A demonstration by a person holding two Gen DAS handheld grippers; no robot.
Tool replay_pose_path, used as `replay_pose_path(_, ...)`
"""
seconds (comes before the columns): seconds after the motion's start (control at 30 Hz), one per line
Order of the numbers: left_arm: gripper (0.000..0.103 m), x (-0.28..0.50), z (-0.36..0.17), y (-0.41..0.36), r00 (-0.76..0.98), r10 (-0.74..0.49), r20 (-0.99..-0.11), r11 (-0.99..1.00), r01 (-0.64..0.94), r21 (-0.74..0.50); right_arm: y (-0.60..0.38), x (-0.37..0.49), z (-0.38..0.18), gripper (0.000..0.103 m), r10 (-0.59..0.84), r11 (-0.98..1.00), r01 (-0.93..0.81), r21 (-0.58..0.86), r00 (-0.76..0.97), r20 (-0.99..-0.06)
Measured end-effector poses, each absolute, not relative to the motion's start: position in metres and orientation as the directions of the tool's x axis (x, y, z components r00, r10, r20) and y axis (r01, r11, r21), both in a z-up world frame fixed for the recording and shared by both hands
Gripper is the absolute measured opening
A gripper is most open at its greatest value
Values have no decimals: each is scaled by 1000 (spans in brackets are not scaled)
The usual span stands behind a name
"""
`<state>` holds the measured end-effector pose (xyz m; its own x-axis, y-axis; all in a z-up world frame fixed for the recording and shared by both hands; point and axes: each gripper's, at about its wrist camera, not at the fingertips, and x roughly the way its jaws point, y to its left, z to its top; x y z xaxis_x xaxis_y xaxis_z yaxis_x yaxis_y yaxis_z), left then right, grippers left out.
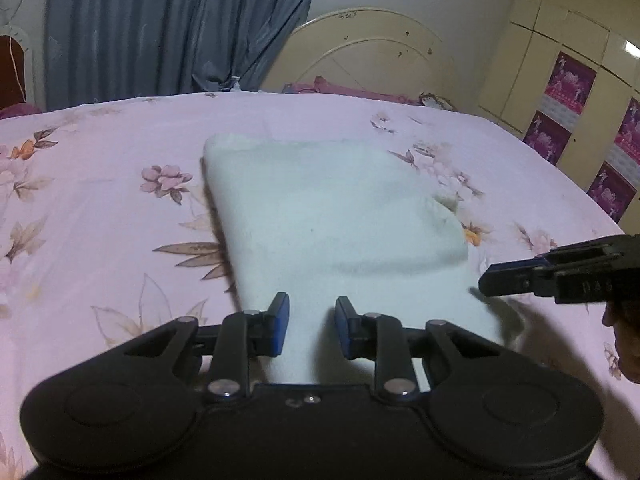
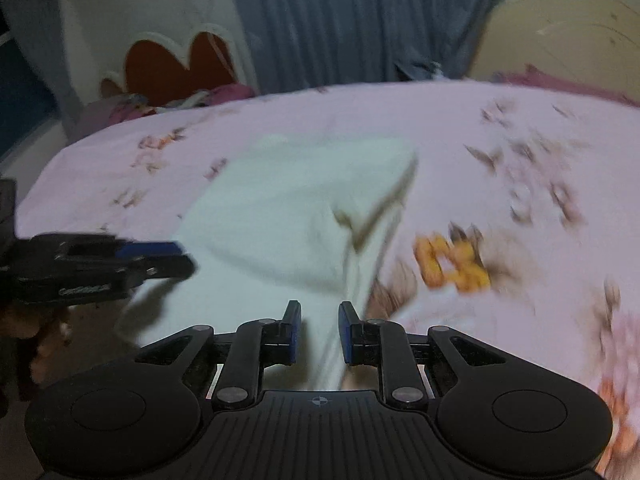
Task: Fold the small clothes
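Left claw and right claw slightly spread, white cloth beneath, grip unclear, right view blurred

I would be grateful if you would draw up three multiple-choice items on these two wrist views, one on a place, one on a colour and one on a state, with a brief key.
1. Where does the white fleecy cloth lie?
A. on the pink flowered bedsheet
B. on a wooden chair
C. on a tiled floor

2. What colour are the pads inside the left gripper's fingers?
A. red
B. blue
C. yellow

3. How is the cloth arranged?
A. rolled into a tight tube
B. hanging from a hook
C. partly folded, one layer lying over another

Key:
1 A, the flowered sheet shows around the cloth in both views.
2 B, blue pads line both black fingers.
3 C, an upper layer ends in a rounded edge over the lower layer that runs toward the left gripper and the right gripper.
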<state>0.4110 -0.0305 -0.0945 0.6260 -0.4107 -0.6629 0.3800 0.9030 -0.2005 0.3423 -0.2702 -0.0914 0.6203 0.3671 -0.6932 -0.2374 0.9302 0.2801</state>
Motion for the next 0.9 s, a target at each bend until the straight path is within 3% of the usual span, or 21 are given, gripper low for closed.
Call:
replay_pose_path(0.2, 29, 427, -85, -34, 676, -391, -624, 914, 362, -181, -276, 366, -94, 21, 412, 904, -191, 383, 630, -658)
replay_pose_path(0.23, 29, 432, -85, -33, 679, -393, -620, 915, 358, -187, -277, 371, -97, 25, 417, 901, -185, 392, 618, -667)
replay_pose_path(0.3, 29, 438, -85, -33, 687, -391, -613, 916, 356, -186, -277, 376, -99, 58, 425, 898, -193, 396, 617, -663)
replay_pose_path(0.37, 29, 442, -87, -35, 684, -395, -613, 914, 362, -185, -274, 379, -102, 60, 433, 896, -210, 392, 609, -665)
replay_pose_path(0.43, 29, 447, -91, -38, 672, -397, -626, 912, 369, -182, -272, 378, -106, 49, 465, 881, -238, 408, 596, -655)
replay_pose_path(0.5, 29, 449, -94, -41, 663, -405, -630, 907, 379, -184, -270, 381, -108, 22, 445, 893, -236, 384, 593, -671)
replay_pose_path(0.53, 29, 451, -94, -42, 656, -408, -634, 905, 384, -185, -271, 381, -108, 18, 448, 891, -234, 389, 595, -667)
replay_pose_path(0.57, 28, 450, -94, -43, 654, -413, -634, 903, 386, -189, -274, 380, -107, 7, 466, 880, -236, 412, 594, -656)
replay_pose_path(0.7, 28, 452, -93, -61, 615, -441, -654, 880, 438, -183, -290, 369, -91, 7, 458, 877, -203, 435, 626, -631)
replay_pose_path(0.9, 31, 458, -97, -85, 578, -439, -688, 871, 462, -167, -288, 375, -110, 5, 366, 927, -167, 335, 593, -717)
